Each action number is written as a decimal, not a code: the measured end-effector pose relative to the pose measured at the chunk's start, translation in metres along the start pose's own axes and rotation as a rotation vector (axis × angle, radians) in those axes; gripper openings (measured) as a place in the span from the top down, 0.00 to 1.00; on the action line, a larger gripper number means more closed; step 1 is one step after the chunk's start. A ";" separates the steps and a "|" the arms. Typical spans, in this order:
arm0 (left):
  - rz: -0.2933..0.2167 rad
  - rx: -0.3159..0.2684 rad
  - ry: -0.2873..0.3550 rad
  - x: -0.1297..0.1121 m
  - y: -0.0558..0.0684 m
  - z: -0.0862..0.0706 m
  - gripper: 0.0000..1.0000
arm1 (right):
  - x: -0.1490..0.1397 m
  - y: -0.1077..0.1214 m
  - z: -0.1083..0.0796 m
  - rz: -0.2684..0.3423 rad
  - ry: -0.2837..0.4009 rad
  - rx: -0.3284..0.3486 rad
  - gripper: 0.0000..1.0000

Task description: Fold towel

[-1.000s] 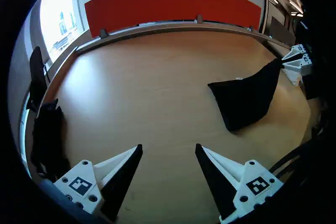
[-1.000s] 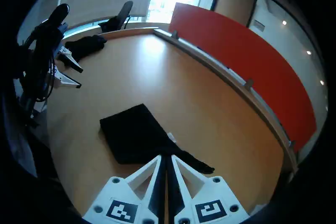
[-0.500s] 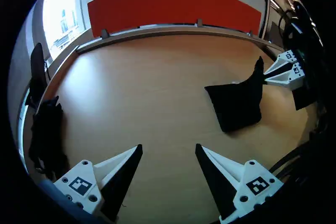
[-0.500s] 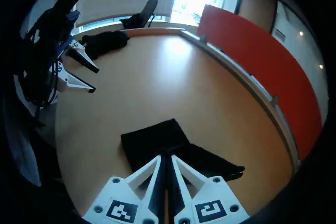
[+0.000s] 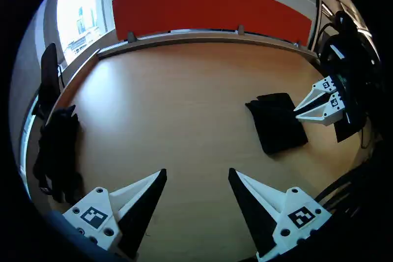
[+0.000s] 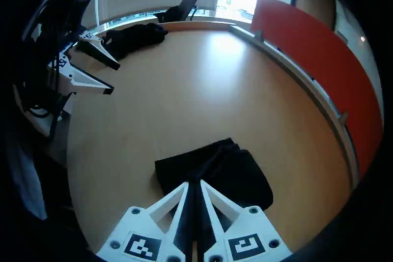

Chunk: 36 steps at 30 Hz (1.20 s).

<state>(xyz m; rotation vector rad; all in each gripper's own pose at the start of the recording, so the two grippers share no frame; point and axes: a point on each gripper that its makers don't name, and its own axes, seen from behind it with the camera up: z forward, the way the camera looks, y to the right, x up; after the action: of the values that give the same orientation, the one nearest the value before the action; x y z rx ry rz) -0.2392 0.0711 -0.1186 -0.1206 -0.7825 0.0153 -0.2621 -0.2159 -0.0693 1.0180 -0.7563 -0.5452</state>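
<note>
Near the table's right edge, the folded black towel lies flat, long axis across your right gripper, whose jaws pinch its nearer hem, while your left gripper hangs wide open, well apart along the near edge.

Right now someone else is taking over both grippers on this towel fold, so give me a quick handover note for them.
Left gripper: open, empty, over the wooden table, well apart from the towel.
Right gripper: shut on the near edge of the black towel, low over the table.
Towel: lies doubled over on the table, with layers showing and edges uneven.
Done: one fold, it seems.
Left: release, square the edges, probably fold again with both grippers.
</note>
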 end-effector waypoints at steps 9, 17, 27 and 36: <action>0.003 0.000 -0.002 0.000 0.000 0.001 0.07 | 0.003 -0.001 -0.002 0.003 0.005 0.006 0.94; 0.007 -0.001 0.002 0.002 0.001 0.000 0.07 | 0.003 -0.006 -0.002 0.002 0.008 0.012 0.95; 0.010 0.001 0.003 0.002 0.001 -0.002 0.07 | 0.000 -0.006 -0.005 0.021 0.007 0.004 0.47; 0.011 -0.003 0.009 0.003 0.005 -0.003 0.07 | -0.014 -0.006 -0.012 0.050 -0.001 -0.016 0.29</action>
<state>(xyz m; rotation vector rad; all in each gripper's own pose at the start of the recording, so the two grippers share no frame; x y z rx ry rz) -0.2346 0.0756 -0.1190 -0.1277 -0.7731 0.0240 -0.2615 -0.2022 -0.0830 0.9816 -0.7752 -0.5080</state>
